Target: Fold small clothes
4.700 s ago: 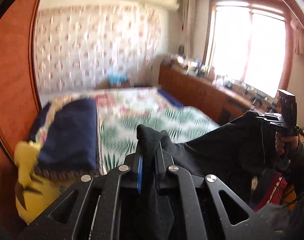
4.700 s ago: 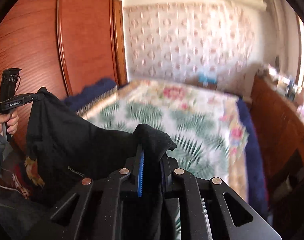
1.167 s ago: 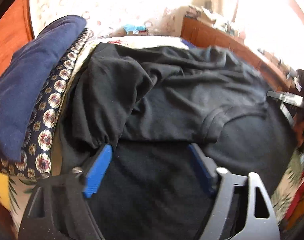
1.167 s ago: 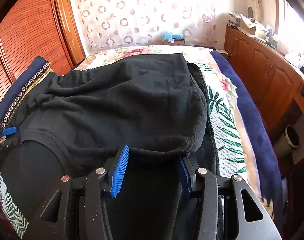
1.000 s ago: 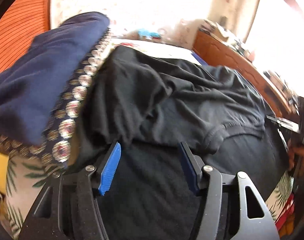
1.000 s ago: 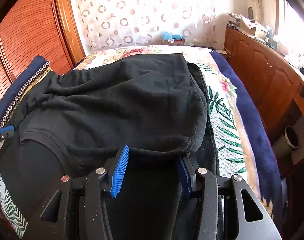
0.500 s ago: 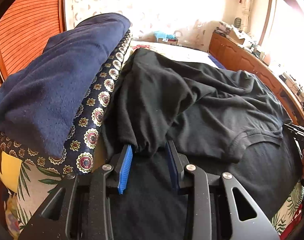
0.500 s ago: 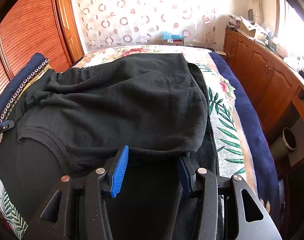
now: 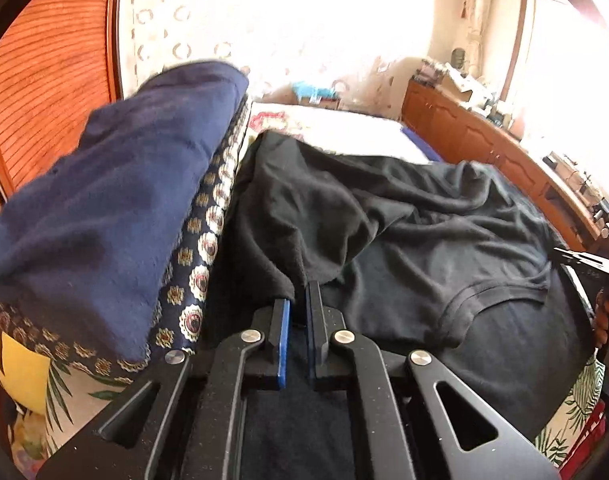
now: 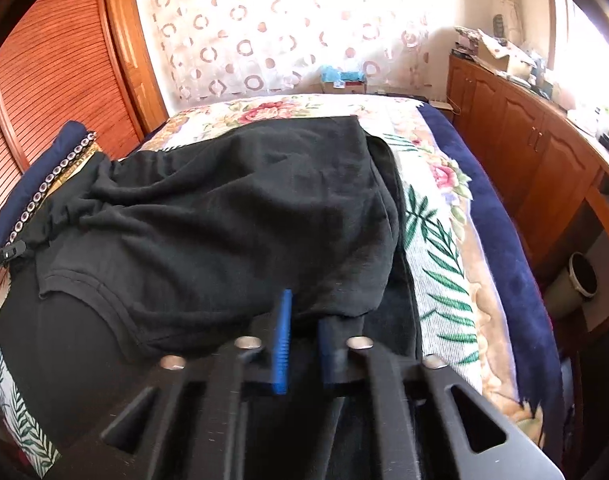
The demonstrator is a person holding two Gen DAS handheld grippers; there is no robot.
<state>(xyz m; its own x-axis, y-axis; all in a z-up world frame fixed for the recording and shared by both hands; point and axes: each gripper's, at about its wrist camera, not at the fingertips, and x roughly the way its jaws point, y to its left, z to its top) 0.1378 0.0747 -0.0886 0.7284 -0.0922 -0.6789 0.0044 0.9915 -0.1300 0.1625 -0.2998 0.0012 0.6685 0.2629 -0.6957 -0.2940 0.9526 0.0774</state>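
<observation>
A black T-shirt (image 9: 404,232) lies spread on the floral bed, its far half folded back over the near half; it fills the right wrist view (image 10: 232,216) too. My left gripper (image 9: 298,304) is shut on the shirt's left folded edge, beside the blue bedding. My right gripper (image 10: 304,312) is shut on the shirt's right folded edge, near the bed's right side. The left gripper's tip shows at the left edge of the right wrist view (image 10: 4,258). The right gripper shows at the right edge of the left wrist view (image 9: 592,258).
A folded navy blanket (image 9: 104,208) on patterned cloth lies against the shirt's left side. The floral bedspread (image 10: 436,240) shows to the right, with a navy edge (image 10: 500,248). Wooden cabinets (image 10: 544,152) run along the right wall; a wooden wardrobe (image 10: 56,80) stands left.
Both grippers were open over the shirt's fold. Now both have closed on the folded edge, the left first and then the right.
</observation>
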